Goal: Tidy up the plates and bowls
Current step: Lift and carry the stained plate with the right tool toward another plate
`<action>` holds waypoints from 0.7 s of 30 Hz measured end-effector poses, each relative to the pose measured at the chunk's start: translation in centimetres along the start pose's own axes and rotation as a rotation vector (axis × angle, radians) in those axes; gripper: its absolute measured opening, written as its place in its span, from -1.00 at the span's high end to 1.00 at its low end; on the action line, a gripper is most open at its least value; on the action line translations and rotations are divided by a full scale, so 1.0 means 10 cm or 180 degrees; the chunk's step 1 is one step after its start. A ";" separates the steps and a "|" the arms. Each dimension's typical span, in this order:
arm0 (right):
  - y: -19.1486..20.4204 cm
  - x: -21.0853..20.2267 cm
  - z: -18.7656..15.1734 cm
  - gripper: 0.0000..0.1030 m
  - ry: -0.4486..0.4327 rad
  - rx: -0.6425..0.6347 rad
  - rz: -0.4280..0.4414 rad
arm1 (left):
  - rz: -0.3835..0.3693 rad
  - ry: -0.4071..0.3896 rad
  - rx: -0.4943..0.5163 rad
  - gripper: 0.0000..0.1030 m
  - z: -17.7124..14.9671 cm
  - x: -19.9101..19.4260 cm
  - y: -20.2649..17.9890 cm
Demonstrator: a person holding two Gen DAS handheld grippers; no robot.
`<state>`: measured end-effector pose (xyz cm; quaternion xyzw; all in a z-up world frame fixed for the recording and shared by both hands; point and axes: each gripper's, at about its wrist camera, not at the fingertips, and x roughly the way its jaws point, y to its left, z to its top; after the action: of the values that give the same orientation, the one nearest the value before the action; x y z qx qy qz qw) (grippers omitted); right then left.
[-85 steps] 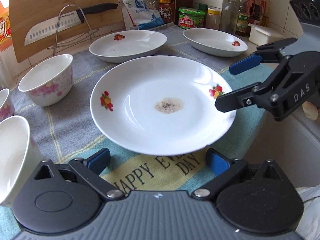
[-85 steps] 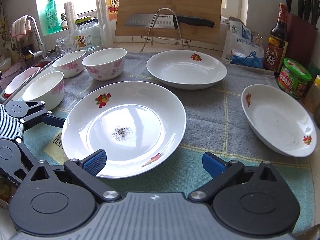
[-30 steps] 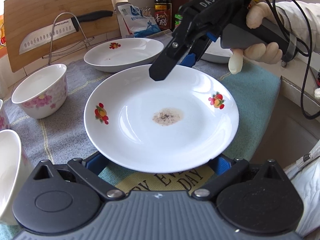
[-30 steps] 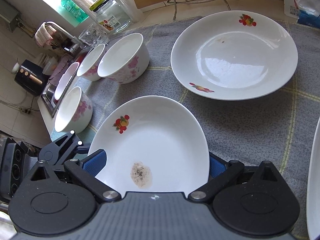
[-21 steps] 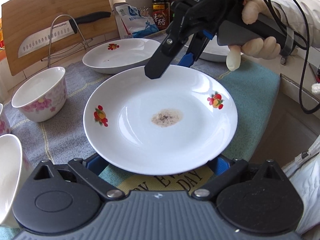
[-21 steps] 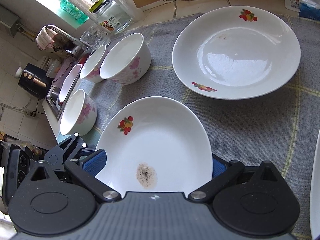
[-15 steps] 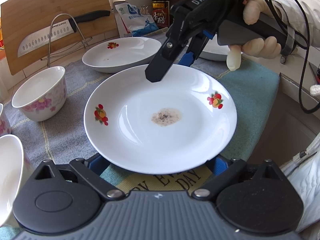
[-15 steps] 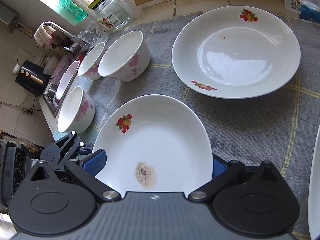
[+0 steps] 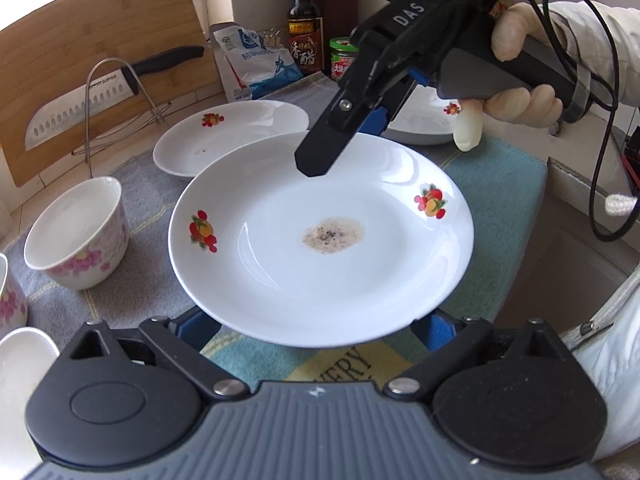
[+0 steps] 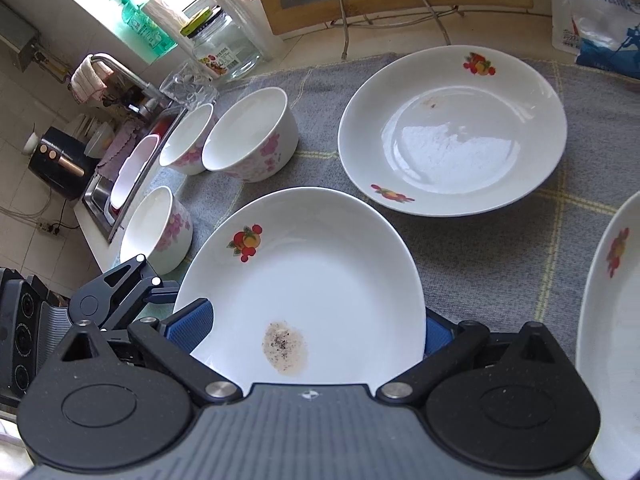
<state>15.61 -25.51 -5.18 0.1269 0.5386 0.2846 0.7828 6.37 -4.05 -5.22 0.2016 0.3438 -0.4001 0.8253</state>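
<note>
A white plate with fruit decals and a brown stain [image 9: 320, 248] is lifted off the towel. My right gripper [image 9: 348, 140] is shut on its far rim, one finger above and one below; it fills the right wrist view [image 10: 308, 292]. My left gripper [image 9: 316, 326] is open, its blue pads under the plate's near rim, not clamping. A second plate [image 10: 452, 128] lies on the grey towel beyond. A third plate [image 10: 612, 320] lies at the right. Three floral bowls [image 10: 252, 136] stand at the left.
A cutting board with a knife on a wire rack [image 9: 100, 92] stands at the back. Sauce bottle, green jar and a blue bag [image 9: 260, 64] line the back wall. The sink [image 10: 120, 184] holds another bowl at the left. The counter edge drops off at the right.
The right gripper came in from the right, took the stained plate's far rim and lifted it. The plate has risen and shifted toward the second plate. The left gripper stayed open beneath it.
</note>
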 end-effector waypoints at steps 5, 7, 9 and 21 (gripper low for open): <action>-0.08 -0.21 -0.03 -1.00 -0.0133 0.0034 -0.0056 | -0.0047 -0.0038 0.0112 -0.92 0.18 0.04 -0.05; -0.13 -0.29 -0.05 -1.00 -0.0178 0.0054 -0.0088 | -0.0085 -0.0045 0.0152 -0.92 0.25 0.08 -0.07; -0.19 -0.39 -0.08 -1.00 -0.0224 0.0081 -0.0119 | -0.0131 -0.0051 0.0180 -0.92 0.31 0.13 -0.07; -0.74 -0.94 -0.25 -1.00 -0.0493 0.0294 -0.0343 | -0.0399 -0.0107 0.0466 -0.92 0.75 0.61 -0.16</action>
<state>13.23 -37.22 -2.63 0.1553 0.4951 0.2062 0.8296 10.84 -12.77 -4.61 0.2326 0.3117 -0.4784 0.7873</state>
